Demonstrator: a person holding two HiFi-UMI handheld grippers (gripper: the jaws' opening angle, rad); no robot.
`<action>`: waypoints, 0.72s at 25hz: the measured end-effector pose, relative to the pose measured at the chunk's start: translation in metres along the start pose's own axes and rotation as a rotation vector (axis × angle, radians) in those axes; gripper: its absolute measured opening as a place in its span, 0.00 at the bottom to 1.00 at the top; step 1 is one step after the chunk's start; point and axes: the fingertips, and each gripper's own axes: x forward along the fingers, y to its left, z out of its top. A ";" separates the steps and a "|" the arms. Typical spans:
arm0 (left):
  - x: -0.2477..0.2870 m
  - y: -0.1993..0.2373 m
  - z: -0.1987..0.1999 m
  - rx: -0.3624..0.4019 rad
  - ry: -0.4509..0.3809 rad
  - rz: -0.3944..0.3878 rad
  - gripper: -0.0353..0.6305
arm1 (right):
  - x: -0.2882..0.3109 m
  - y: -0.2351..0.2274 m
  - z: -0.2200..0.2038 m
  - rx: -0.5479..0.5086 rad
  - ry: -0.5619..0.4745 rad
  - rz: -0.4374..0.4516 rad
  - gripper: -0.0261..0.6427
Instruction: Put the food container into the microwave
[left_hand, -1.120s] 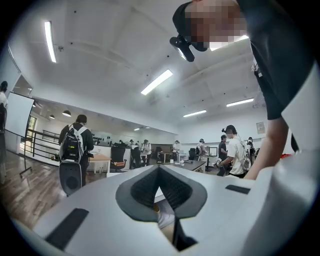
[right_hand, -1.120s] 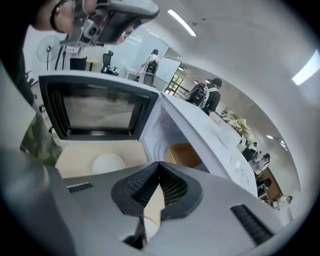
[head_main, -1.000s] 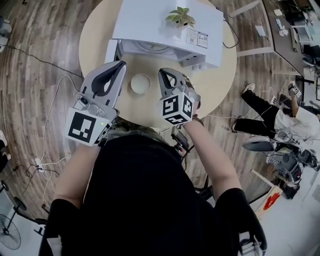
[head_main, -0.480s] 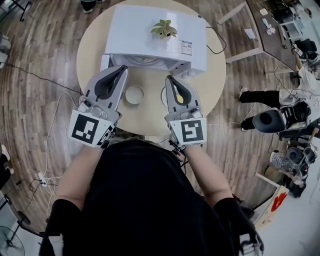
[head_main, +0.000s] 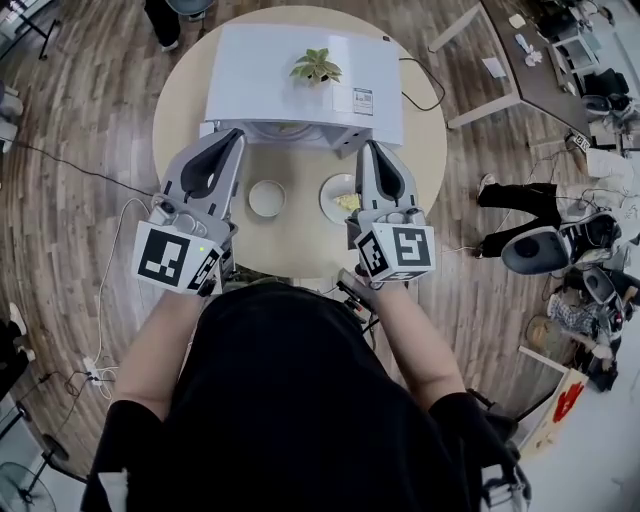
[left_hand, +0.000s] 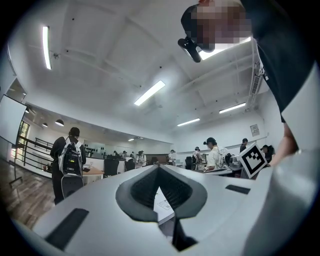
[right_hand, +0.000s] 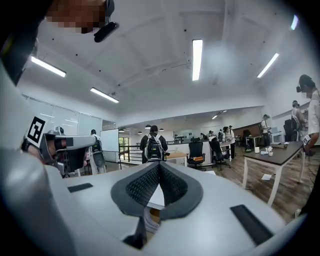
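Note:
On the round table (head_main: 300, 250) a white microwave (head_main: 300, 70) stands at the far side, its front opening facing me. Two round white dishes lie in front of it. The right one is a food container (head_main: 338, 198) holding something yellow; the left one is a white round dish (head_main: 267, 198) that looks empty. My left gripper (head_main: 235, 135) is shut and empty, held left of the white dish with its tips near the microwave's left front corner. The right gripper (head_main: 376, 148) is also shut and empty, just right of the food container. In both gripper views the jaws meet and point up into the room.
A small potted plant (head_main: 316, 66) sits on top of the microwave. A black cable (head_main: 425, 92) runs off the table's right side. A person (head_main: 525, 215) sits on the floor to the right, and another stands at the far edge (head_main: 160, 20).
My right gripper has moved right and forward, uncovering the food container it hid before. The left gripper has hardly shifted. The head view has swung, so the table sits more centred.

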 end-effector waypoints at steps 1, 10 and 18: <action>0.000 0.000 0.000 -0.001 0.001 0.000 0.08 | 0.000 -0.002 0.000 0.005 0.000 -0.007 0.06; -0.002 0.000 -0.001 -0.001 0.006 0.001 0.08 | 0.002 -0.010 -0.003 -0.012 0.012 -0.038 0.06; -0.005 0.003 -0.001 -0.002 0.002 0.015 0.08 | 0.000 -0.012 -0.006 -0.004 0.012 -0.045 0.06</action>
